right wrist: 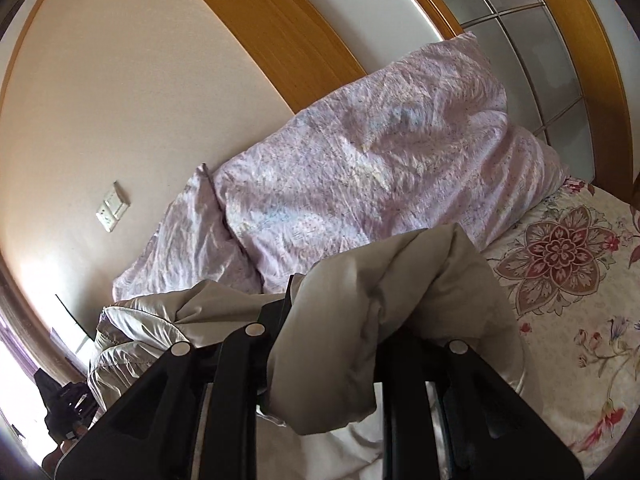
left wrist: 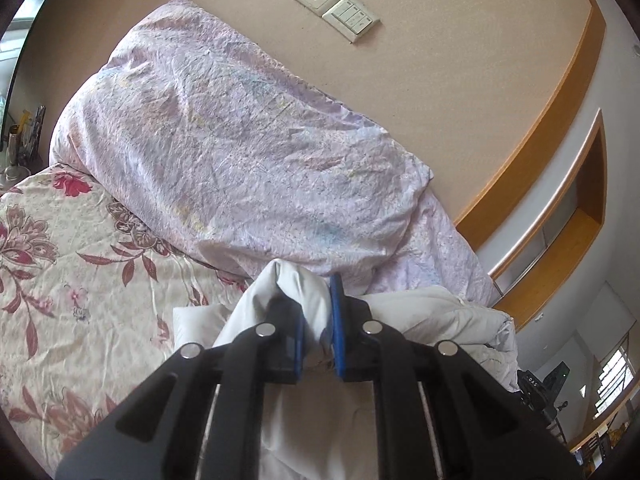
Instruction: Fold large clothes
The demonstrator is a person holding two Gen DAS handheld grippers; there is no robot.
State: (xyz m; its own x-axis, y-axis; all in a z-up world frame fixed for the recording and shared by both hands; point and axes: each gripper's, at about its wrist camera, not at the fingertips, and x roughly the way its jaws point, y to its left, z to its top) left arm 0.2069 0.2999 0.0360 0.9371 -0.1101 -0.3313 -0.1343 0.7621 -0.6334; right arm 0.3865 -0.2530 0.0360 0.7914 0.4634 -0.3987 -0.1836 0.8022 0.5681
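A puffy white-grey padded jacket (left wrist: 440,320) is lifted above the floral bed. My left gripper (left wrist: 318,300) is shut on a bunched fold of it, the cloth pinched between the blue pads (left wrist: 336,320). In the right wrist view the same jacket (right wrist: 380,312) drapes over my right gripper (right wrist: 332,320), hiding the right finger and both tips; a thick fold sits between the jaws. The rest of the jacket (right wrist: 136,328) trails to the left toward the other gripper.
A floral bedspread (left wrist: 60,280) covers the bed, seen also in the right wrist view (right wrist: 560,280). Two lilac pillows (left wrist: 240,140) lean on the headboard wall, with a socket and switch plate (left wrist: 336,4) above. A wooden wardrobe frame (right wrist: 580,20) stands behind.
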